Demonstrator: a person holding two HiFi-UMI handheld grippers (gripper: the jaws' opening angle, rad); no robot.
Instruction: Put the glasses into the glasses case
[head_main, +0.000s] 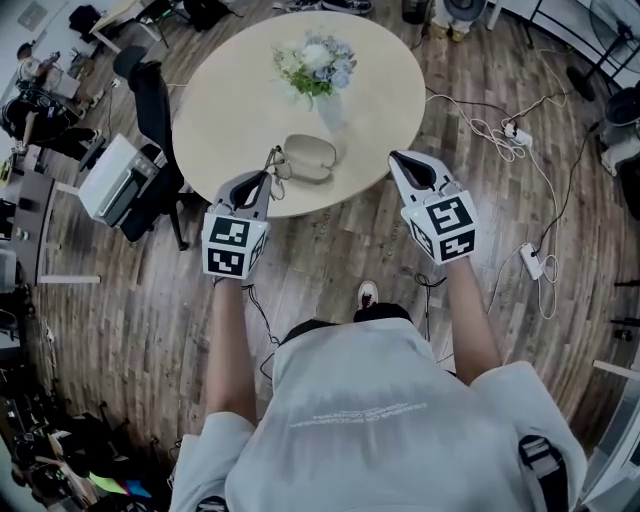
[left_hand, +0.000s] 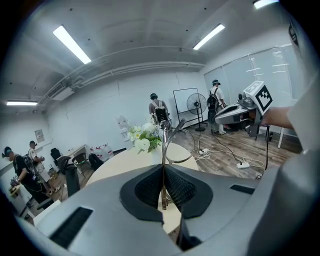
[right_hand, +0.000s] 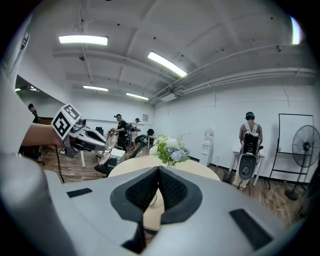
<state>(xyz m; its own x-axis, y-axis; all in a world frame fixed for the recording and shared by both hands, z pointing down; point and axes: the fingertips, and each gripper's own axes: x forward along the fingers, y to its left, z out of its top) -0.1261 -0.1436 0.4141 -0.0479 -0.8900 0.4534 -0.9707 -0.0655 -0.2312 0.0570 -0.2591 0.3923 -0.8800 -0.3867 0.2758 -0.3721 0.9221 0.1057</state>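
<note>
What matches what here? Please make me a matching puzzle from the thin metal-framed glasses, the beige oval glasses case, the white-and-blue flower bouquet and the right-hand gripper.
1. thin metal-framed glasses
2. beige oval glasses case
3. white-and-blue flower bouquet
4. right gripper

A. jaws shut, nothing between them
B. near side of the round beige table
C. clamped in the left gripper
D. far side of the table

Pairs: 1-C, 2-B, 3-D, 4-A.
</note>
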